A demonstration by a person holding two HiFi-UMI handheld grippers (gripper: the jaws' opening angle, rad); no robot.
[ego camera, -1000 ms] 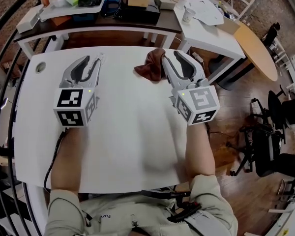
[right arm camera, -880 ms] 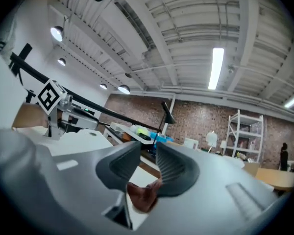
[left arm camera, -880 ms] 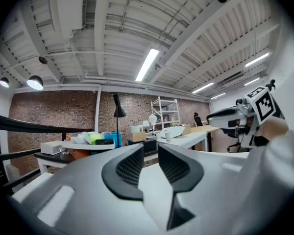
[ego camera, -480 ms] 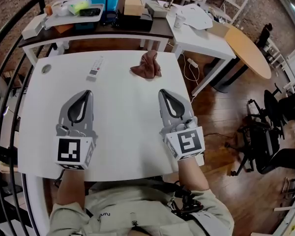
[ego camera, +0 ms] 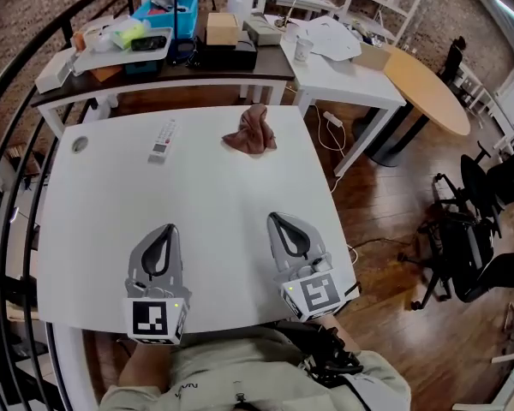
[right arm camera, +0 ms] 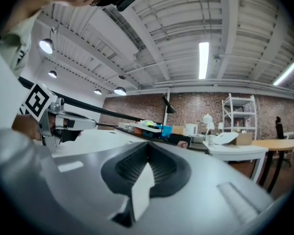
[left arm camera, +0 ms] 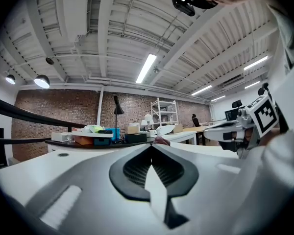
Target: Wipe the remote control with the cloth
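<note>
Walls: red-brown brick wall (left arm camera: 54, 114) at the far end, white metal shelving unit (left arm camera: 162, 112) against it.
Ceiling: white beamed ceiling (left arm camera: 112, 28) with exposed pipes.
Light: long fluorescent strip light (left arm camera: 146, 68) switched on, round pendant lamps (left arm camera: 41, 81) to the side.
Floor: brown wooden plank floor (ego camera: 385, 195).
Furniture: large white rectangular counter (ego camera: 111, 212) in front; dark-topped side table on white legs (ego camera: 154, 77) just behind; white table (ego camera: 351, 71) beside that; round light-wood table (ego camera: 428, 92) farther right; black office chairs (ego camera: 463, 255) at the right edge.
Edge: black curved metal railing (left arm camera: 14, 110) along the left.
</note>
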